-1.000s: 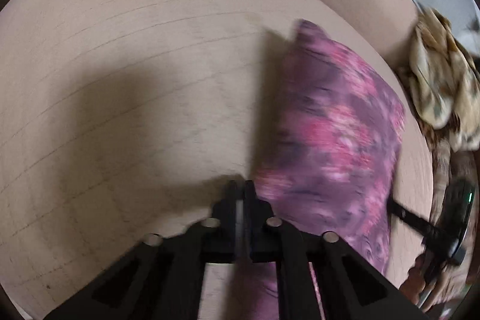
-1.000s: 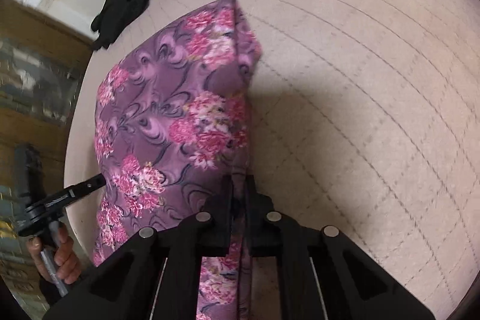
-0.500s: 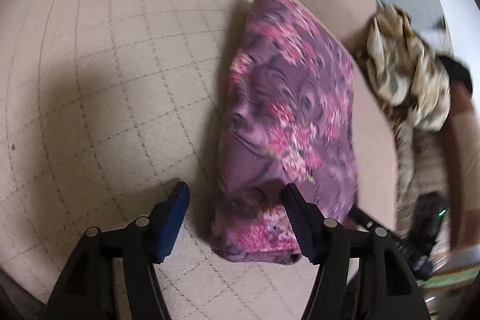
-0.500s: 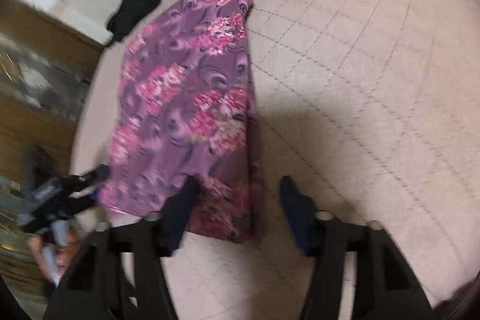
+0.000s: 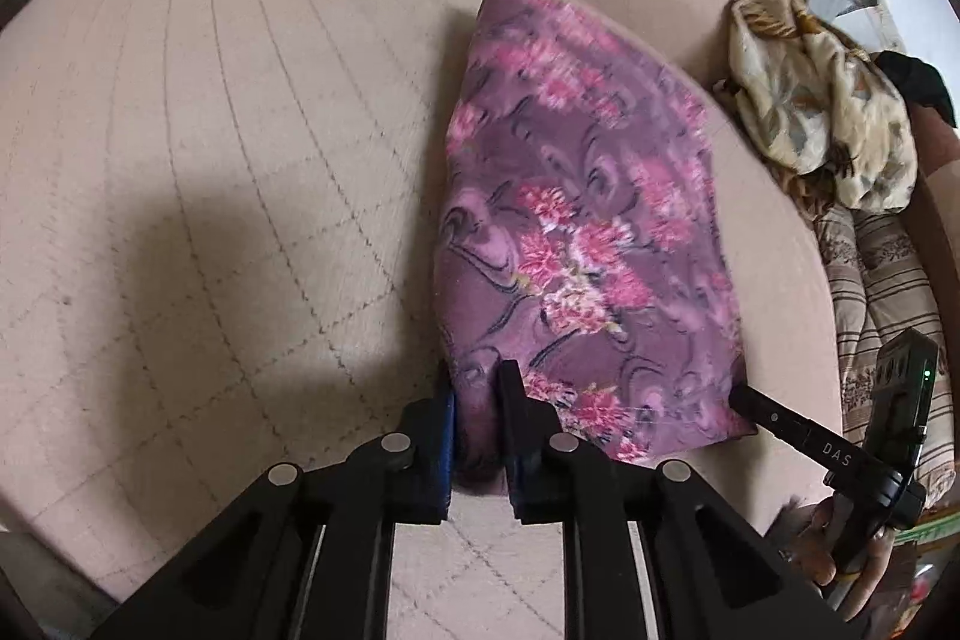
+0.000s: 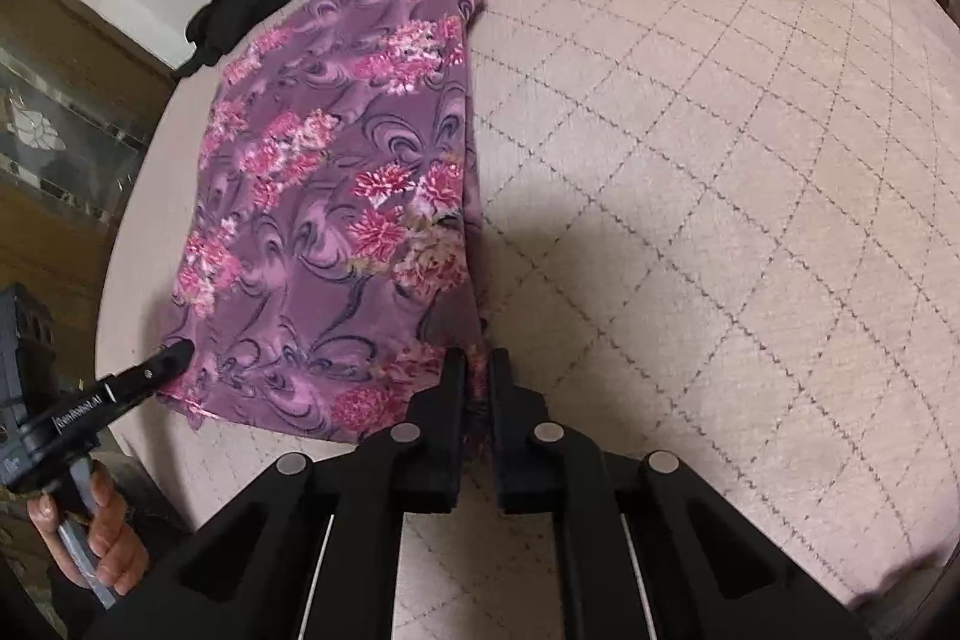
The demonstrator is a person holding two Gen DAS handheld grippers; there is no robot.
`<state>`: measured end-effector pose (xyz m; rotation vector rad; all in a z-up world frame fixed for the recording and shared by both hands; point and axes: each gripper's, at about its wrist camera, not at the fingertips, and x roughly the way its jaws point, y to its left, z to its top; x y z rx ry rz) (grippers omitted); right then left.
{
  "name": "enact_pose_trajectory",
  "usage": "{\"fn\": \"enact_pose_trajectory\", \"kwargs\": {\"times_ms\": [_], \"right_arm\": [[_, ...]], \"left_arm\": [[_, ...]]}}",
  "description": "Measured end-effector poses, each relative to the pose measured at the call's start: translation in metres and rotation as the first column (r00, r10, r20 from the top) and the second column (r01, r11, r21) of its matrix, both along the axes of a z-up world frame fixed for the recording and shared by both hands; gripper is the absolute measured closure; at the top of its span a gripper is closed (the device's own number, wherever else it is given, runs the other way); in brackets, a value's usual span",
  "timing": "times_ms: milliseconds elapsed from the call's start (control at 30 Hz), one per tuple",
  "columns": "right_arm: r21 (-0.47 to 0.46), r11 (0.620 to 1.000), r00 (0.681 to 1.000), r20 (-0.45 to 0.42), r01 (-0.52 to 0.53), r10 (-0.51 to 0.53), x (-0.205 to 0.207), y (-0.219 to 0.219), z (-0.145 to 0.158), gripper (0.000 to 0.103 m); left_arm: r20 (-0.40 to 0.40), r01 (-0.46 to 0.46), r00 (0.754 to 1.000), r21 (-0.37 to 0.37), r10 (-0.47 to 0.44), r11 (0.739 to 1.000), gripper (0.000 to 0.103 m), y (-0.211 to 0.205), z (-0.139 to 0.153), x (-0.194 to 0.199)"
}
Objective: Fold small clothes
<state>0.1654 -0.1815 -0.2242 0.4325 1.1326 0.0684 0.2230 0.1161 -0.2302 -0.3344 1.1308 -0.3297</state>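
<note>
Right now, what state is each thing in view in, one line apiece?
Purple floral cloth: folded into a long strip, flat on the quilted beige surface.
Left gripper: fingers closing on the cloth's near corner.
Right gripper: shut on the other near corner.
Cream patterned cloth: crumpled, unfolded.

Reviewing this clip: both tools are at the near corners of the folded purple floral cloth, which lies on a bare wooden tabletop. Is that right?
Not quite. The folded purple floral cloth lies on a beige quilted cushion, not a wooden tabletop; the right wrist view shows its stitched diamond grid. Both tools, left tool and right tool, are at its near corners.
</note>
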Motion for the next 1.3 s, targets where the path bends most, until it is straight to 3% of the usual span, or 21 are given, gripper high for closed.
{"fn": "enact_pose_trajectory", "kwargs": {"times_ms": [67,167,233,267,300,433,533,800,1067,1300], "right_arm": [[0.004,1.0,1.0,0.008,0.013,-0.013,-0.005,-0.002,0.002,0.092],[0.02,0.998,0.998,0.009,0.059,-0.059,-0.019,-0.003,0.004,0.081],[-0.002,0.998,0.997,0.021,0.07,-0.07,-0.026,0.004,0.012,0.063],[-0.024,0.997,0.997,0.033,0.077,-0.076,-0.035,0.008,0.017,0.043],[-0.045,0.995,0.995,0.06,0.085,-0.082,-0.046,0.012,0.024,0.034],[-0.101,0.993,0.997,0.053,0.068,-0.063,-0.083,0.031,0.033,0.034],[-0.107,0.993,0.998,0.049,0.046,-0.041,-0.105,0.042,0.042,0.034],[-0.209,0.977,0.986,0.168,0.038,-0.002,-0.157,0.067,0.101,0.025],[-0.255,0.966,0.963,0.269,0.049,0.022,-0.175,0.084,0.157,0.025],[-0.182,0.982,0.955,0.298,0.053,0.004,-0.179,0.082,0.182,0.023]], "left_arm": [[0.002,-0.009,1.0,0.099,0.009,0.995,0.072,-0.004,-0.006,-0.003],[0.044,-0.034,0.999,0.166,0.027,0.986,0.059,-0.012,0.001,-0.014],[0.08,-0.027,0.997,0.198,0.011,0.98,0.04,-0.02,0.007,-0.028],[0.102,-0.023,0.995,0.228,0.0,0.973,0.035,-0.026,0.01,-0.039],[0.122,-0.025,0.993,0.273,-0.008,0.962,0.029,-0.031,0.012,-0.052],[0.168,-0.004,0.984,0.324,-0.053,0.946,0.028,-0.036,0.02,-0.092],[0.218,-0.019,0.975,0.299,-0.049,0.954,0.017,-0.031,0.035,-0.117],[0.376,-0.113,0.926,0.239,0.015,0.964,0.012,-0.016,0.092,-0.167],[0.406,-0.158,0.913,0.279,0.032,0.947,0.012,-0.011,0.148,-0.196],[0.368,-0.171,0.928,0.285,0.057,0.943,0.012,-0.004,0.173,-0.2]]}}
